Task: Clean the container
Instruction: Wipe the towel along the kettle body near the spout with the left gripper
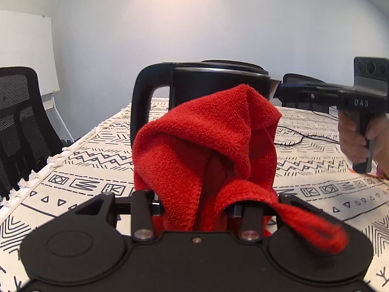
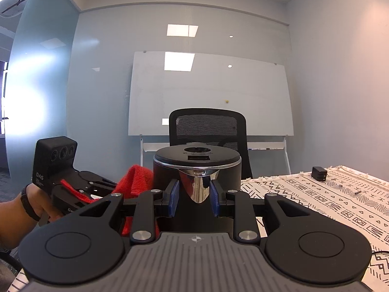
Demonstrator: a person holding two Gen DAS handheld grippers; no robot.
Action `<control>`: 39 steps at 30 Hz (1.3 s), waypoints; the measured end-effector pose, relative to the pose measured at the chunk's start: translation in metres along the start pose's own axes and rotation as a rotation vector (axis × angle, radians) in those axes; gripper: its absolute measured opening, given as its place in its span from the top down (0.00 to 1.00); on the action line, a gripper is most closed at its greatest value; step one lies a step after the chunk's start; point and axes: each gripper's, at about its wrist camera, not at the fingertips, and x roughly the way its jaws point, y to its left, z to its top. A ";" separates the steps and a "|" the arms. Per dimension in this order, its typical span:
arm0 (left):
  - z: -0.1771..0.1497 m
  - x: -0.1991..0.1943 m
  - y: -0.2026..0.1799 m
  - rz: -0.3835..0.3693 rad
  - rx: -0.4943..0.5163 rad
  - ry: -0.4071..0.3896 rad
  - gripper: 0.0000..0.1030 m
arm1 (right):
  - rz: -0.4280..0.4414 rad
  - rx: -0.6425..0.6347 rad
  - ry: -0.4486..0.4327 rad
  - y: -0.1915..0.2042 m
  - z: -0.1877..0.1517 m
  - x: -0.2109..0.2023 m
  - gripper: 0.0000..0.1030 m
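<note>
The black kettle (image 1: 218, 82) stands on the desk (image 1: 97, 146). The right tongs (image 2: 194, 200) squeeze its shiny spout (image 2: 194, 185) to hold it. The left tongs (image 1: 194, 209) grip a red cloth (image 1: 201, 146) against the kettle's side, so wiping looks started, not done. Only the left view shows the handle (image 1: 141, 102); only the right shows the lid (image 2: 197, 155)
</note>
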 end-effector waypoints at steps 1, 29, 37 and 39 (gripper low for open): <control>0.005 -0.004 -0.002 0.003 0.004 -0.024 0.56 | 0.000 0.000 -0.001 0.000 0.000 0.000 0.74; 0.003 -0.006 -0.011 0.018 0.044 0.017 0.55 | 0.021 -0.025 -0.008 0.010 0.003 0.003 0.74; 0.014 -0.012 -0.021 0.037 0.072 -0.036 0.54 | 0.017 -0.026 -0.008 0.010 0.001 0.002 0.74; 0.002 -0.005 -0.024 0.041 0.081 0.008 0.54 | 0.015 -0.027 -0.008 0.011 0.001 0.001 0.74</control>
